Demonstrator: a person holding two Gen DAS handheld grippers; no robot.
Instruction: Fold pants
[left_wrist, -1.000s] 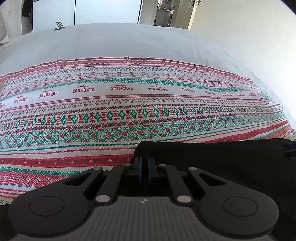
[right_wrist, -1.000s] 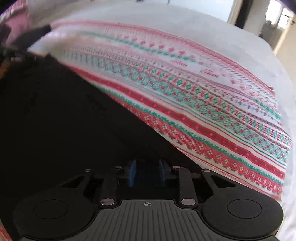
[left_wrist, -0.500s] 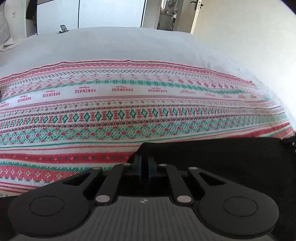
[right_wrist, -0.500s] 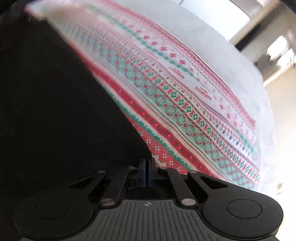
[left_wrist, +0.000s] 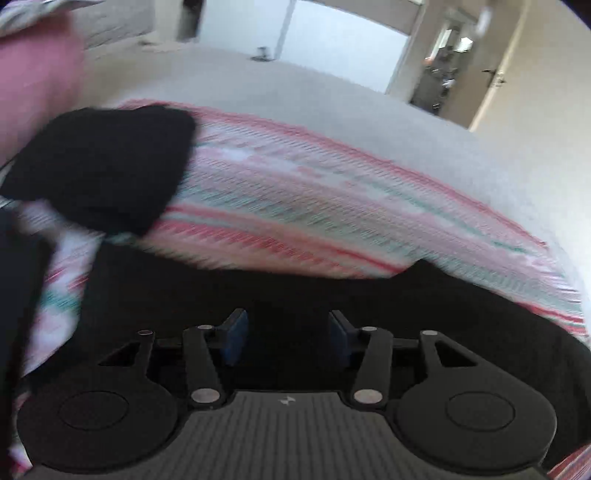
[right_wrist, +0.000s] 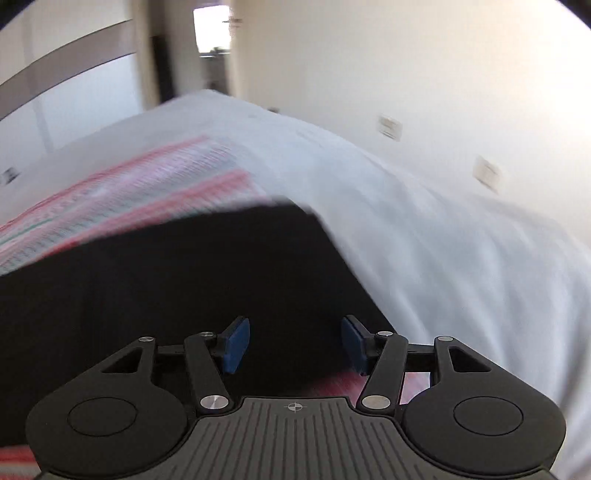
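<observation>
The black pants (left_wrist: 332, 295) lie on a red, green and white patterned cloth (left_wrist: 314, 206) spread over the bed. In the left wrist view my left gripper (left_wrist: 287, 338) is open just above the black fabric, its blue pads apart and holding nothing. A black bunched part (left_wrist: 103, 166) shows at upper left. In the right wrist view the pants (right_wrist: 177, 273) lie flat with a corner at the far right. My right gripper (right_wrist: 293, 345) is open over them, empty. Both views are motion-blurred.
The white bedsheet (right_wrist: 424, 221) extends past the patterned cloth (right_wrist: 110, 192) to a pale wall (right_wrist: 406, 55) with outlets. A doorway (left_wrist: 447, 66) and a window lie beyond the bed. A pink sleeve (left_wrist: 33, 81) shows at upper left.
Both grippers were shut on the pants and are now open, with the fabric let go. Both cameras have swung, the right one toward the wall side.
</observation>
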